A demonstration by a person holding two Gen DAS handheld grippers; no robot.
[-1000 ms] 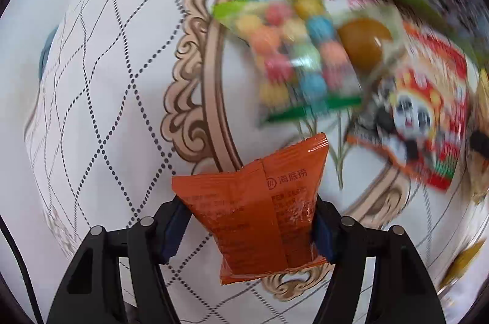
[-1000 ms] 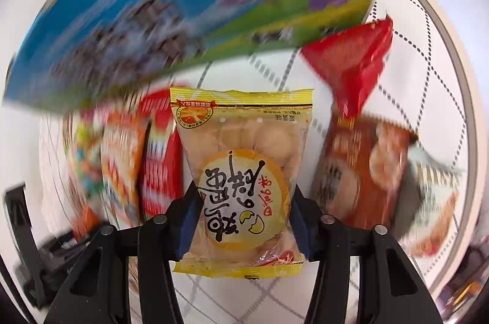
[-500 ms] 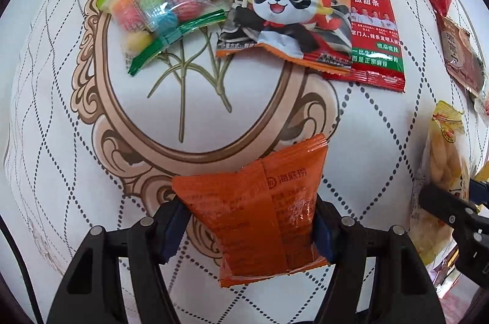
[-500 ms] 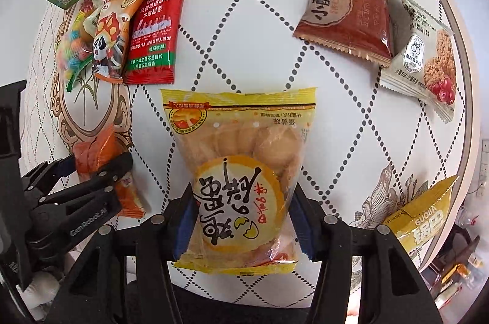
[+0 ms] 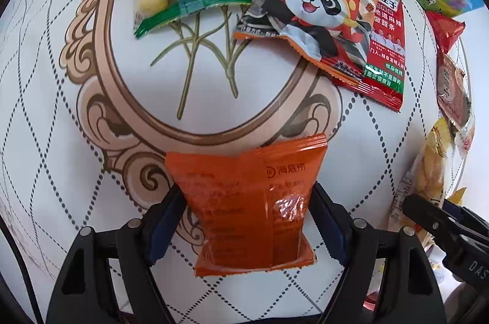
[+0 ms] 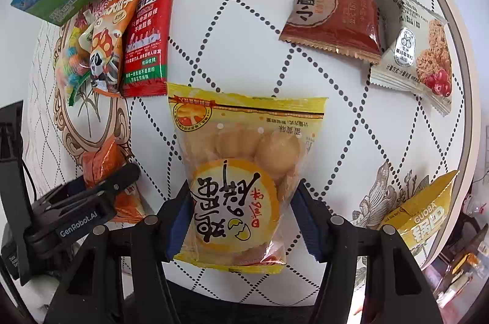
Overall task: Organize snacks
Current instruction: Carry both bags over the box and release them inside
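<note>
Left gripper (image 5: 249,214): clamped on orange packet (image 5: 250,201).
Right gripper (image 6: 244,217): clamped on yellow biscuit bag (image 6: 244,180).
Placing: lower flat beside panda packet (image 5: 308,15), no overlap.

left gripper (image 5: 247,208): both black fingers reach forward, blue pads (image 5: 166,212) pressed on opposite sides of orange packet (image 5: 250,201), jaws closed on it, packet standing between them. right gripper (image 6: 244,212): same pose, blue pads (image 6: 180,217) clamped on sides of yellow biscuit bag (image 6: 241,180). grippers sit side by side; left gripper shows at lower left of right wrist view, right gripper's fingertip at right edge of left wrist view.
</note>
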